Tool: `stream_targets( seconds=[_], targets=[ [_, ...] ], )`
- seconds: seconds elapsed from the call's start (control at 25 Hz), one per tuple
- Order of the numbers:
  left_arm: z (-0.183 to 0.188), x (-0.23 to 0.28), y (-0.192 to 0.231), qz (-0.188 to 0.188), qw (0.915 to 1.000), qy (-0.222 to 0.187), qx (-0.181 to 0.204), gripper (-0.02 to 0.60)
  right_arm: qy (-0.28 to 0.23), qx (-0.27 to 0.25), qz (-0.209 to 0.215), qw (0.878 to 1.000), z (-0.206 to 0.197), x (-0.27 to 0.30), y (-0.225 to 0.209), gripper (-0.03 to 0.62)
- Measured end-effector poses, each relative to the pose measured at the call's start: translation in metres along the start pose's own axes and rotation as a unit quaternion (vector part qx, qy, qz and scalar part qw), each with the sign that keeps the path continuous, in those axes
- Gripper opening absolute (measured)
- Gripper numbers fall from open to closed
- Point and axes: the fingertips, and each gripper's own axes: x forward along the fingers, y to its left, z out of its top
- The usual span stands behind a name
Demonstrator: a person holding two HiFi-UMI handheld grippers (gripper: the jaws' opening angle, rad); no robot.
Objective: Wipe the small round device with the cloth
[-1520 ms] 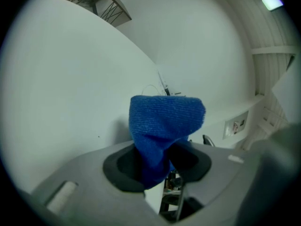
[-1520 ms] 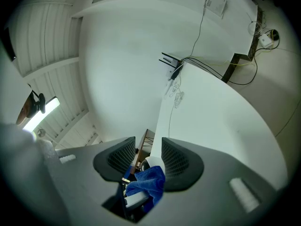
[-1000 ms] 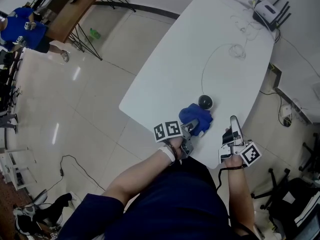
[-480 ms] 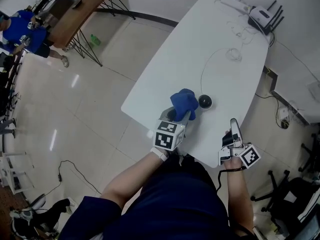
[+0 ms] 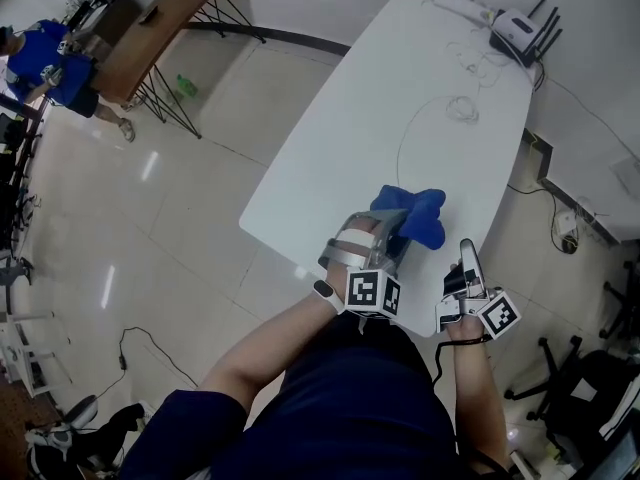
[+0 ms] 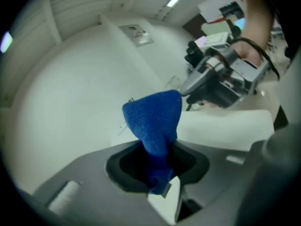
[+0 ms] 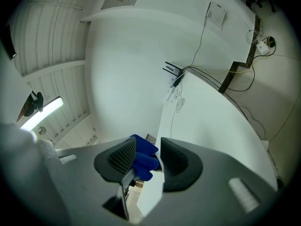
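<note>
My left gripper (image 5: 392,232) is shut on a blue cloth (image 5: 418,215) and holds it above the near end of the white table (image 5: 350,148). In the left gripper view the cloth (image 6: 153,119) stands bunched up out of the jaws of that gripper (image 6: 157,161). The small round device is hidden under the cloth in the head view; only its thin white cable (image 5: 403,138) shows. My right gripper (image 5: 466,255) hovers at the table's near edge, level, jaws apart with nothing in them. In its own view the right gripper (image 7: 143,159) frames the cloth (image 7: 141,160) beyond the pads.
A white router (image 5: 515,23) with black antennas and loose coiled cables (image 5: 460,108) lie at the table's far end. A wooden table (image 5: 150,28) and a person in blue (image 5: 45,63) are at the far left. Black chair legs (image 5: 590,388) stand at the lower right.
The left gripper has lifted the cloth off the table, rolled over and shifted right; the cloth now covers the round device from the head view. The right gripper has stayed put.
</note>
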Motion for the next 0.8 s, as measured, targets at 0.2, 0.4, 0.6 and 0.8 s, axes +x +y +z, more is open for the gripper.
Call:
stream_targets(
  seconds=[0.2, 0.4, 0.6, 0.8],
  targets=[
    [-0.015, 0.013, -0.066, -0.066, 0.9921, 0.018, 0.106, 0.120, -0.007, 0.000, -0.011, 1.000, 0.006, -0.003, -0.009, 0.166],
    [-0.049, 0.027, -0.108, -0.119, 0.9862, 0.053, 0.102, 0.118, -0.006, 0.006, -0.021, 1.000, 0.008, -0.004, -0.019, 0.166],
    [-0.061, 0.033, -0.117, -0.152, 0.9833, 0.075, 0.066, 0.118, -0.005, 0.007, -0.024, 1.000, 0.007, -0.003, -0.023, 0.166],
    [-0.058, 0.031, -0.121, -0.213, 0.9733, 0.086, 0.006, 0.118, -0.004, 0.005, -0.018, 1.000, 0.006, -0.001, -0.019, 0.166]
  ],
)
